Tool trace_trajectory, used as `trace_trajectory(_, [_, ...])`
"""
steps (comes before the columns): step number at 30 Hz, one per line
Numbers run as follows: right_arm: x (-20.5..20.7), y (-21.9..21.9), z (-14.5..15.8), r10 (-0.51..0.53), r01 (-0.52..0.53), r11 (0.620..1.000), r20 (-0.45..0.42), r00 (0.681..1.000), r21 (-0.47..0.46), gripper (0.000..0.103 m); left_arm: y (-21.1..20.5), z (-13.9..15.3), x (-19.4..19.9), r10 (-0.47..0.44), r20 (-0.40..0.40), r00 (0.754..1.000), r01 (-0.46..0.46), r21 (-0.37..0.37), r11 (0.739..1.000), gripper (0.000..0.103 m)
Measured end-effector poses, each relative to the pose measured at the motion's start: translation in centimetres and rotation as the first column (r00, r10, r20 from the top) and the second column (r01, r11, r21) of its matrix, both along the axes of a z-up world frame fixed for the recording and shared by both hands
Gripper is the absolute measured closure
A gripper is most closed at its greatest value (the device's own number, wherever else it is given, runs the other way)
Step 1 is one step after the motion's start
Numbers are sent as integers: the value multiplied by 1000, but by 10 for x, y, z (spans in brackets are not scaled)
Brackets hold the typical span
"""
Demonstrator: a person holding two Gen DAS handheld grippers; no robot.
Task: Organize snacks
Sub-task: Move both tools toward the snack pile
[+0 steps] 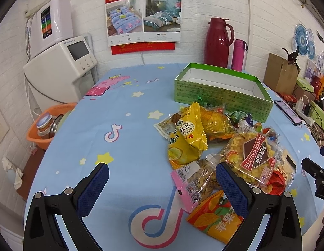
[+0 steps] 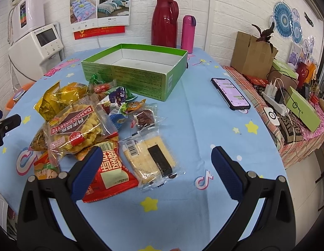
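Note:
A heap of snack packets lies on the blue cartoon tablecloth [image 1: 124, 108] in front of an empty green box [image 1: 222, 87] [image 2: 141, 71]. The heap includes a clear Danco Galette bag [image 1: 254, 156] [image 2: 78, 125], yellow packets [image 1: 187, 138], a pink-edged packet [image 1: 193, 179] and an orange fruit packet [image 1: 216, 219]. My left gripper [image 1: 162, 179] hovers open at the heap's near left edge, holding nothing. My right gripper [image 2: 156, 163] is open above a clear cracker packet [image 2: 151, 161], beside a red packet [image 2: 111, 173].
A phone [image 2: 231, 94] lies on the cloth right of the box. A red thermos jug [image 2: 165, 23] and pink bottle [image 2: 188, 33] stand behind it by the wall. An orange basin [image 1: 46, 123] sits off the left edge. Cardboard boxes and a power strip [image 2: 275, 102] crowd the right side.

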State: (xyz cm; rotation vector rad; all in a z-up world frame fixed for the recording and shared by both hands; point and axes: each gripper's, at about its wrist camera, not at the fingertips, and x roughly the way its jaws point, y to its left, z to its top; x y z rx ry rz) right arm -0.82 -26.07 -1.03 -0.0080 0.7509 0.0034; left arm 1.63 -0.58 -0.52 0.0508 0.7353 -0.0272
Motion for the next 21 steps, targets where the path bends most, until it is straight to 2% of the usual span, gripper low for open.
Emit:
trace_trajectory(12, [11,11,-3,21,-21,1000,-14,1000,1,0,5,-10,18,-5,-32,999,4,-23,1000,0])
trace_trajectory(21, [17,12,-6,44,-44,999,0,999,30,0,14,-17,31,-8,-71,997,1,-89,996,0])
